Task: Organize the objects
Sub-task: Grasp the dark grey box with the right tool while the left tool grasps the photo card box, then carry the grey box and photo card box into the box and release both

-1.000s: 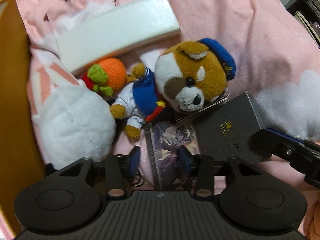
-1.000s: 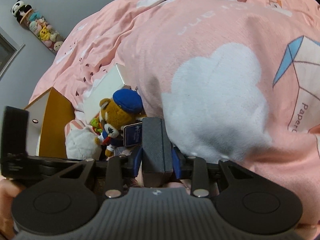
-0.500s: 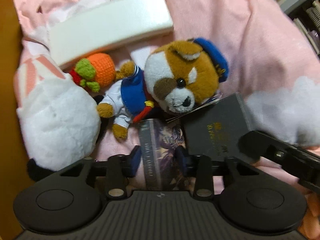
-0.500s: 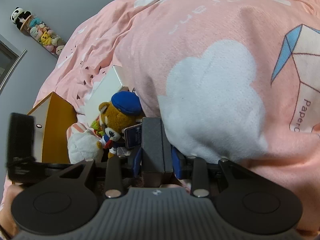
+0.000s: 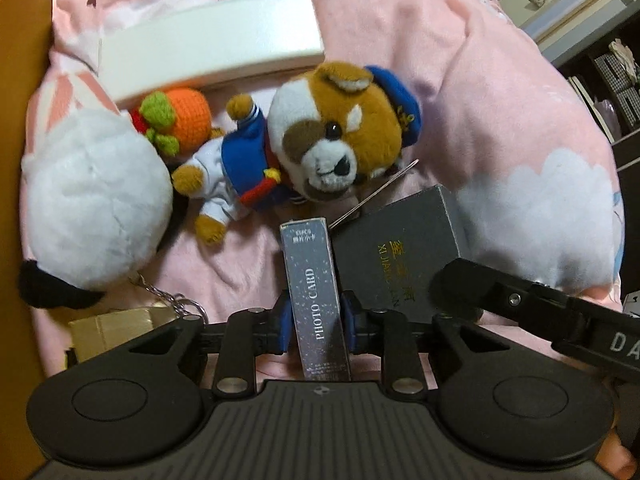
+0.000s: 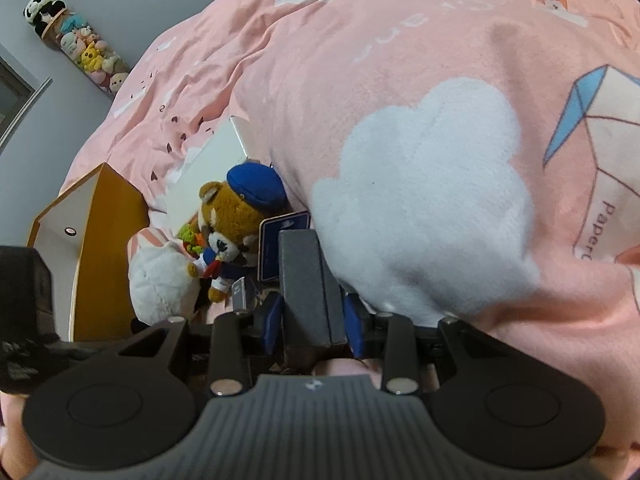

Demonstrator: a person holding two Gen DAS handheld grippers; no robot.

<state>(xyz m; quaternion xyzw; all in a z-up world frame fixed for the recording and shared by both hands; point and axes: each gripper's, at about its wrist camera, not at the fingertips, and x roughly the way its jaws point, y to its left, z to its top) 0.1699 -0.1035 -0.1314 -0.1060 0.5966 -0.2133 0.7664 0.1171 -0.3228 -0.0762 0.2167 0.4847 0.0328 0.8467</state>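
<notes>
My left gripper (image 5: 315, 322) is shut on a narrow dark "PHOTO CARD" box (image 5: 316, 292), held edge-up above the pink blanket. My right gripper (image 6: 311, 320) is shut on a dark grey box (image 6: 306, 284) with gold lettering; the box also shows in the left wrist view (image 5: 394, 246), beside the photo card box. A brown and white plush dog with a blue cap (image 5: 316, 136) lies just beyond both boxes. A thin blue card (image 6: 285, 246) stands between the dog and the grey box.
A white plush (image 5: 92, 204), an orange crocheted toy (image 5: 184, 116) and a long white box (image 5: 212, 44) lie left and behind the dog. An orange wooden panel (image 6: 106, 248) stands at the left. A small cardboard box (image 5: 116, 326) with a keyring chain sits near my left gripper.
My left gripper has closed on the photo card box and turned it from lying flat to standing on its edge, lifting it slightly. The right gripper keeps holding the grey box.
</notes>
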